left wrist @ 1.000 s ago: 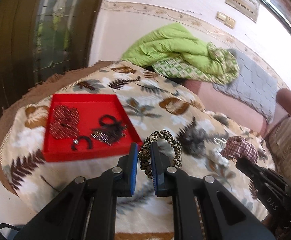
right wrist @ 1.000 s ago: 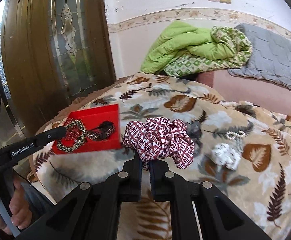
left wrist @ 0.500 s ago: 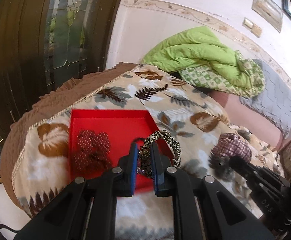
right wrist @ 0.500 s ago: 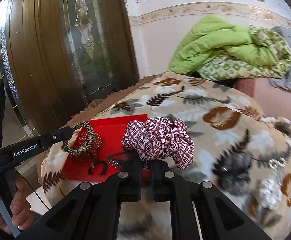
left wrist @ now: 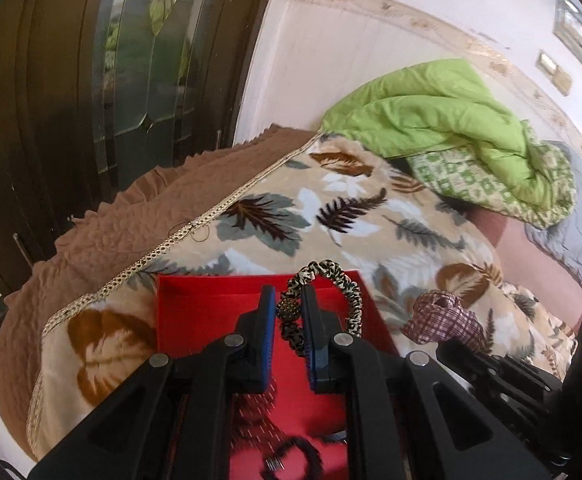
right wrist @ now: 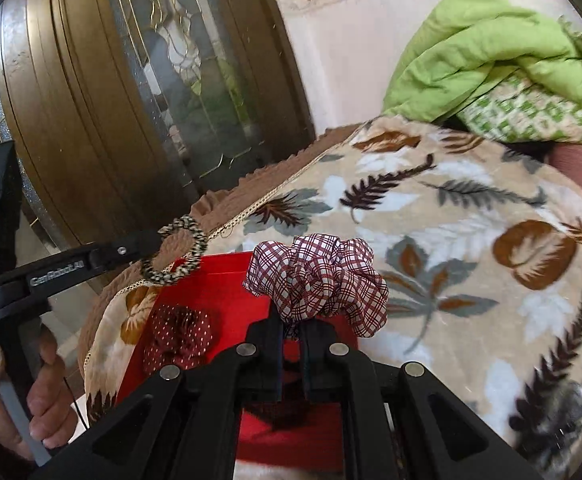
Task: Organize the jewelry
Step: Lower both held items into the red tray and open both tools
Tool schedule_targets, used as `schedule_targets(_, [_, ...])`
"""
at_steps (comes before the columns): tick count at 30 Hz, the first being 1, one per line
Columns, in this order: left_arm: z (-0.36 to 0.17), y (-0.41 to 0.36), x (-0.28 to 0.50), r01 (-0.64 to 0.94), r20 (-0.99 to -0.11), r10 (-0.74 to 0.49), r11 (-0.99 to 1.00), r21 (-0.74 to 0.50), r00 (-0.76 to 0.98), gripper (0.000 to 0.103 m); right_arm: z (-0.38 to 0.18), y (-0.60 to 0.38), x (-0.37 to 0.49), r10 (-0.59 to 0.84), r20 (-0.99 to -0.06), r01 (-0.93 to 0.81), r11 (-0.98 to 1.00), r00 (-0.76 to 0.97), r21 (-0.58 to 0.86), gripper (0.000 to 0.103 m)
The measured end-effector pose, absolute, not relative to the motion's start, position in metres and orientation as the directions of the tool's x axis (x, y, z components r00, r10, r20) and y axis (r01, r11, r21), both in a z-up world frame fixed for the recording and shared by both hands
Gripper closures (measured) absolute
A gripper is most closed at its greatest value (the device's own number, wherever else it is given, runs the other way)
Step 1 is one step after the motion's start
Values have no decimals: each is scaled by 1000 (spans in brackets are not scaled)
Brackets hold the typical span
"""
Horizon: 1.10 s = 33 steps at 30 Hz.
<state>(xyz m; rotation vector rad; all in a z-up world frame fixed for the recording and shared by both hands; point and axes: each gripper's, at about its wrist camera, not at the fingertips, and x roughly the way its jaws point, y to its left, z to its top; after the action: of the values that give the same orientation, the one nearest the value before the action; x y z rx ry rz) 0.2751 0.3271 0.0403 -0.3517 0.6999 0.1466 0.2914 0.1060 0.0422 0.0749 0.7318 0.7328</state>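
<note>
Two scrunchies held in pinched grippers over a red tray on a leaf-print bedspread.

The left gripper (left wrist: 287,316) is clamped on a thin leopard-print scrunchie (left wrist: 331,292), a slim gathered ring with a beaded knot caught between the blue pads, hanging above the far part of the red tray (left wrist: 211,312). The right gripper (right wrist: 291,336) pinches a plaid scrunchie (right wrist: 319,276), a full, ruffled puff of maroon-and-white check, raised over the tray's near right side. Inside the tray lies a dark red dotted fabric piece (right wrist: 179,336), and at the bottom of the left view a black fuzzy loop (left wrist: 295,452), possibly another hair tie, though it is blurred. The tray rests flat on the bedspread (right wrist: 471,248), near its brown quilted edge. A hand (right wrist: 31,396) grips the left tool's handle.
</note>
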Motion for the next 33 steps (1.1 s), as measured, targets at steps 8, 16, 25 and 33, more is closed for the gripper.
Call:
schedule_targets(8, [-4,340,312,-274,-733,17,933,-232,680,91,16,139,330,633,-642,-594,735,432,326,95])
schedule_targets(16, [-29,348,330,-303,-800,39,936,-181,599,91,-8,166,346,585,-721,-595,746,372,299,95])
schedule_targets(25, [-45,348,336,-321,-848,51,936,-144,528,91,-30,188,353,499,-811,-587,769,304,254,91])
schedule_targets(33, [-39,358,326,-347,-825,39,918,-193,563,61,-24,174,352,540,-783,-547,775,310,317,53])
